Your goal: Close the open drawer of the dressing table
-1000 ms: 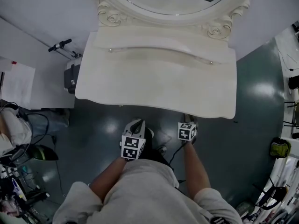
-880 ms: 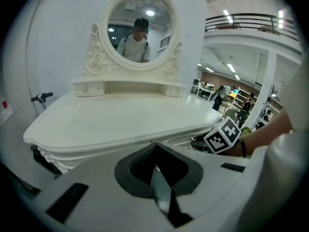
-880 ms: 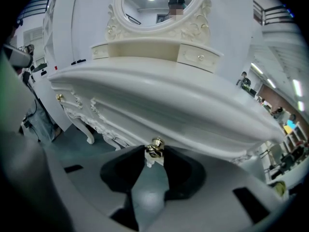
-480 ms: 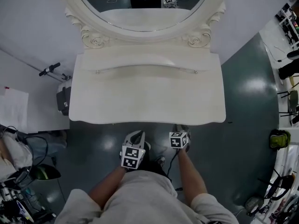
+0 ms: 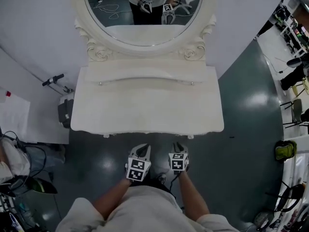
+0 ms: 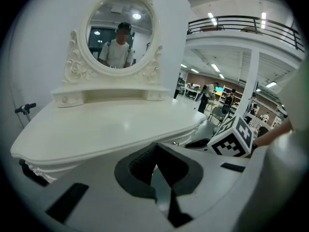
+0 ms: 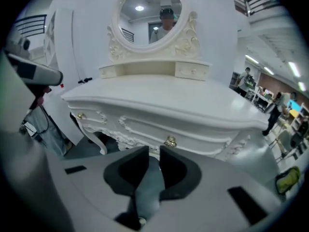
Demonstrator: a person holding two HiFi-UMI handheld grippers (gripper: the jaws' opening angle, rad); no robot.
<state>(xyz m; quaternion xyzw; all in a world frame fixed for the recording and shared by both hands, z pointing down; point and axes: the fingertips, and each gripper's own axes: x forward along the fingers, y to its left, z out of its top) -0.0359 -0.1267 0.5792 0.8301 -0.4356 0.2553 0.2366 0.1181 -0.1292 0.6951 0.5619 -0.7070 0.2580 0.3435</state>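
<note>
The white dressing table (image 5: 145, 110) with its oval mirror (image 5: 142, 11) stands in front of me. In the right gripper view its carved drawer front (image 7: 145, 127) sits flush under the tabletop, with a gold ring handle (image 7: 170, 141) at its middle. Both grippers hover over the floor, a little back from the table's front edge. My left gripper (image 5: 141, 151) has its pads together and holds nothing (image 6: 155, 151). The jaws of my right gripper (image 5: 177, 147) have just been closing; a narrow gap is left between the pads (image 7: 153, 152), with nothing in it.
A grey box (image 5: 65, 112) and a handlebar (image 5: 53, 80) stand by the table's left end. Cables and bags lie at lower left. A yellow-green bag (image 5: 281, 150) and chairs are on the dark floor at right. The mirror reflects the person and both marker cubes.
Both grippers have drawn back from the table's front edge toward the person. The right one has risen. The head view has tipped up and shows more of the mirror.
</note>
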